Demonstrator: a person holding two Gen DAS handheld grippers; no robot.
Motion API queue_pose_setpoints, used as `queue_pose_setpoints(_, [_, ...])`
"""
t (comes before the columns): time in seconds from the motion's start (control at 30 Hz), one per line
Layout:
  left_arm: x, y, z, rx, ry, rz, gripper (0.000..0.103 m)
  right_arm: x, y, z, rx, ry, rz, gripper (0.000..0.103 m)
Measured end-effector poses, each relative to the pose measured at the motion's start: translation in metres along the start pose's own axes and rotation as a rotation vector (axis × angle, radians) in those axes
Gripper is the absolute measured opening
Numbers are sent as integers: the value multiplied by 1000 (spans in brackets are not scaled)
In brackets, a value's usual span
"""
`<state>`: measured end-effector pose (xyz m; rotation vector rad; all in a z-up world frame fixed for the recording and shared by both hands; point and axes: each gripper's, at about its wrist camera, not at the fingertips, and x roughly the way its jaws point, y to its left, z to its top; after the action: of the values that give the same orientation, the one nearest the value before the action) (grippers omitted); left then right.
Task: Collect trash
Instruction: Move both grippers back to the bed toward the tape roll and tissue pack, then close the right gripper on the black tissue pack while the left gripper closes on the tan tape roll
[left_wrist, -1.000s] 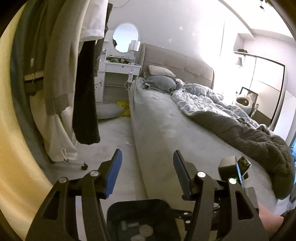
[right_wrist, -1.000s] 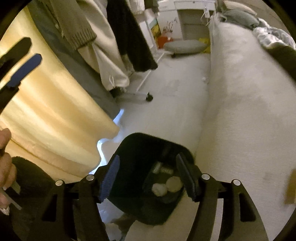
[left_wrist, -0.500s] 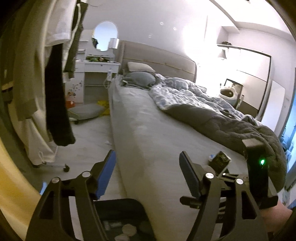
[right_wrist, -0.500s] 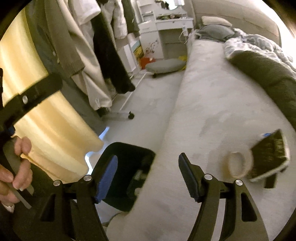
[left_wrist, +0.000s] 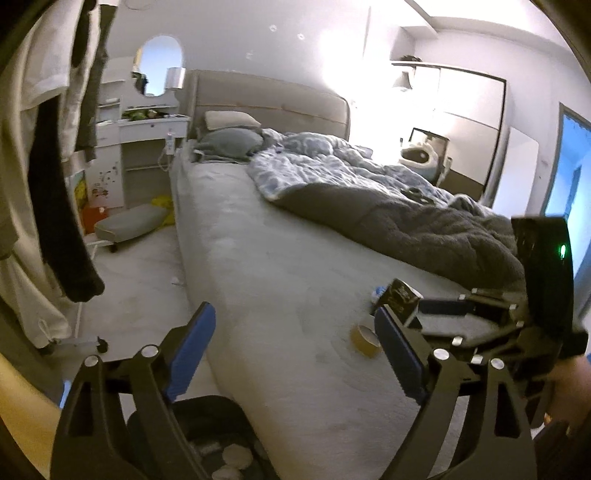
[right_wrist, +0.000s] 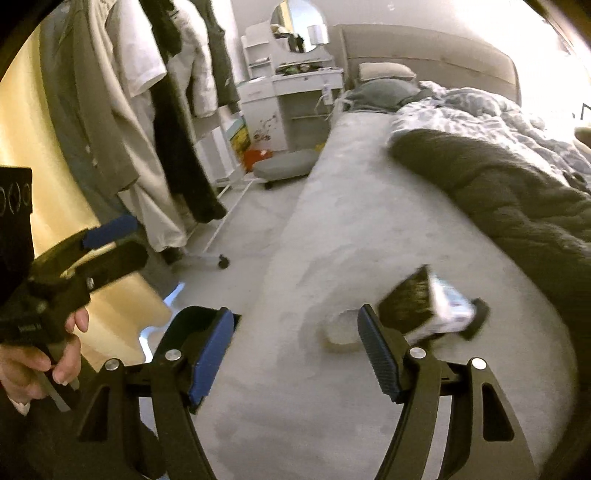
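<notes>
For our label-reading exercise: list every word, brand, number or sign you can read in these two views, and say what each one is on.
No text is legible in either view.
Dark box on the bed: has markings, too blurred to read.
White-and-blue packet beside it: printing smeared by motion.
Stickers on the white dressing table: pictures only, too small to read.

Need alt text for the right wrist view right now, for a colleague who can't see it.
The open right gripper points down at a grey bed, where a tape roll and a dark small box lie ahead of its fingers. The black trash bin stands on the floor lower left.
</notes>
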<state>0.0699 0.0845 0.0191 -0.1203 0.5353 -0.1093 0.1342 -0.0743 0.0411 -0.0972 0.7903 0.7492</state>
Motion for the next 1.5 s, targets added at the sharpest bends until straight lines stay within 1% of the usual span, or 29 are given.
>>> queue_pose_setpoints(0.17, [24, -16, -4, 65, 51, -30, 93, -15, -28, 0, 29, -27, -33, 71])
queue_pose_setpoints(0.3, [44, -28, -11, 110, 95, -55, 93, -27, -52, 4, 80, -60, -47, 71])
queue_pose_setpoints(0.43, [60, -40, -18, 140, 130, -88, 93, -34, -85, 3, 134, -75, -64, 71])
queue_pose_setpoints(0.6, [79, -58, -28, 190, 167, -118, 93, -31, -106, -3, 191, -74, -52, 71])
queue_pose_setpoints(0.63, [85, -60, -29, 195, 176, -120, 93, -29, -106, -4, 189, -70, -49, 69])
queue_pose_setpoints(0.67, [89, -61, -30, 194, 182, -124, 93, -26, -105, -5, 187, -65, -40, 63])
queue_pose_setpoints(0.8, [105, -67, -34, 188, 200, -110, 93, -19, -100, -7, 178, -53, 0, 54])
queue_pose_setpoints(0.87, [113, -67, -37, 164, 213, -123, 92, -14, -98, -7, 167, -41, 11, 50])
queue_pose_setpoints(0.97, [122, -69, -39, 165, 232, -120, 88, -7, -97, -8, 157, -27, 28, 46])
queue_pose_setpoints(1.17, [138, -69, -44, 152, 262, -126, 81, 9, -99, -8, 148, -2, 15, 40])
queue_pose_setpoints(1.3, [144, -73, -45, 166, 269, -136, 80, 15, -104, -8, 161, 2, 6, 36])
queue_pose_setpoints(1.43, [153, -72, -47, 153, 289, -130, 72, 19, -106, -8, 159, 9, 16, 29])
queue_pose_setpoints(1.5, [155, -70, -47, 139, 285, -139, 71, 21, -106, -7, 160, 15, 19, 28])
